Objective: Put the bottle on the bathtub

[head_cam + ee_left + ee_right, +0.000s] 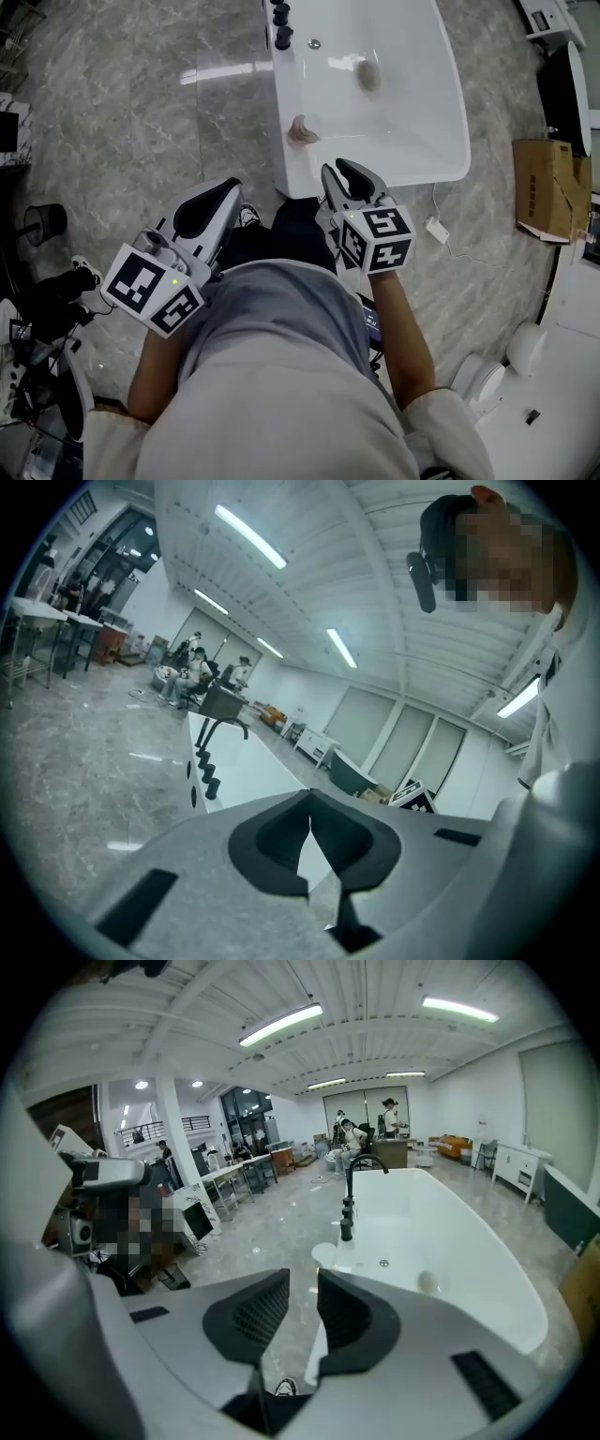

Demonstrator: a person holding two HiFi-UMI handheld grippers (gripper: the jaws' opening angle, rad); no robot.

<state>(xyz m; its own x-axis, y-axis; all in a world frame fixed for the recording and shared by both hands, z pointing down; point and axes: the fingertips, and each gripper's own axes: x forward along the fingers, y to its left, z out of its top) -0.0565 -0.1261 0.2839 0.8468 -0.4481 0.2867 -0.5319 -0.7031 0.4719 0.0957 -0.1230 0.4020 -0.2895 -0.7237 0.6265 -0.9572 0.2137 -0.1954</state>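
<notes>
A small beige bottle stands upright on the near left corner of the white bathtub's rim. In the right gripper view it shows as a pale round shape on that rim, just beyond the jaws. My right gripper hangs over the floor just in front of the tub; it is open, a narrow gap between its pads and nothing in it. My left gripper is lower left of the tub, its jaw tips touching, shut and empty.
A black tap stands at the tub's far left rim, a drain inside. A white plug and cable lie right of the tub, a cardboard box further right, a black wire bin at left.
</notes>
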